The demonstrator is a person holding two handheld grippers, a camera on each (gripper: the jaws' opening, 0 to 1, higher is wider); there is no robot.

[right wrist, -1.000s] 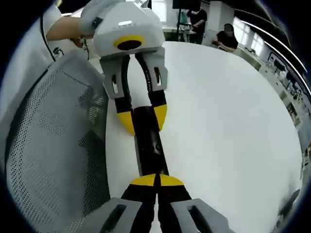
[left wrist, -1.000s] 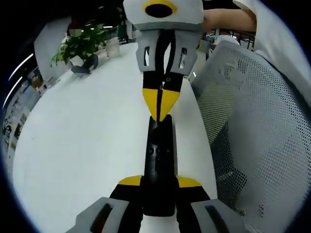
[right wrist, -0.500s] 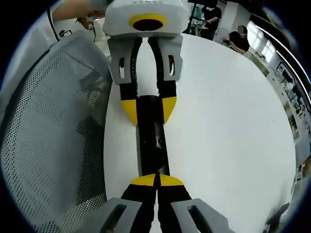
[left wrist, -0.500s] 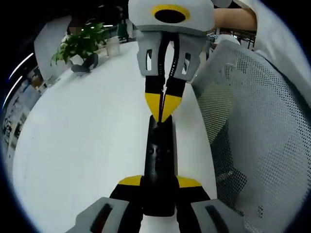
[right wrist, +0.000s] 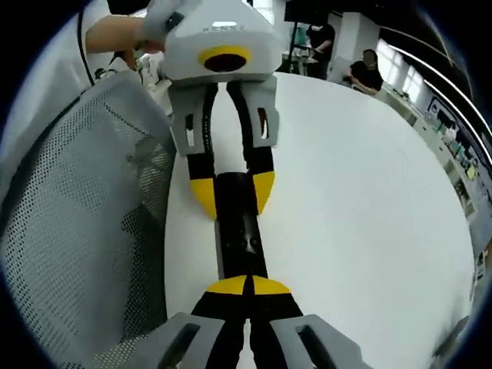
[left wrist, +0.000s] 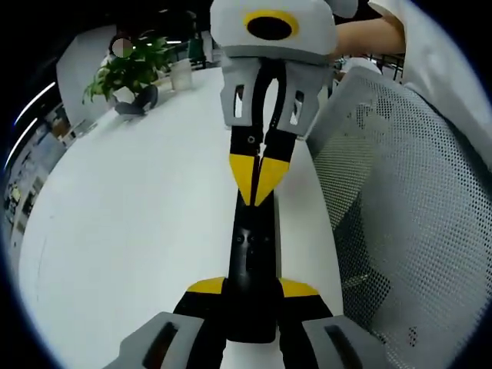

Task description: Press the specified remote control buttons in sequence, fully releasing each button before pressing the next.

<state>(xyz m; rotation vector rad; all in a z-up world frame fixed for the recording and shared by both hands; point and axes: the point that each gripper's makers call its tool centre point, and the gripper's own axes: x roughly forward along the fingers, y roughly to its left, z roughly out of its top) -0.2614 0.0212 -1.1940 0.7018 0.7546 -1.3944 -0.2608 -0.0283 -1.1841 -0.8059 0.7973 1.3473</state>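
A black remote control [left wrist: 252,246] lies lengthwise over the white table [left wrist: 138,231] near its edge. My left gripper [left wrist: 252,287] is shut on the remote's near end, one yellow tip on each side. My right gripper [left wrist: 257,188] comes down from the top of the left gripper view, shut, with its joined yellow tips on the remote's upper face. In the right gripper view, the right gripper [right wrist: 247,286] is shut over the remote [right wrist: 240,231]. The left gripper [right wrist: 233,194] clamps the remote's far end there.
A white mesh chair [left wrist: 400,215] stands close against the table edge beside the remote, also the chair [right wrist: 77,231]. A potted plant [left wrist: 127,73] and a white cup [left wrist: 181,74] stand at the table's far side. People [right wrist: 361,65] sit beyond the table.
The right gripper's shut tips have slid a little along the remote's face toward the left gripper. The left gripper keeps its hold on the remote.
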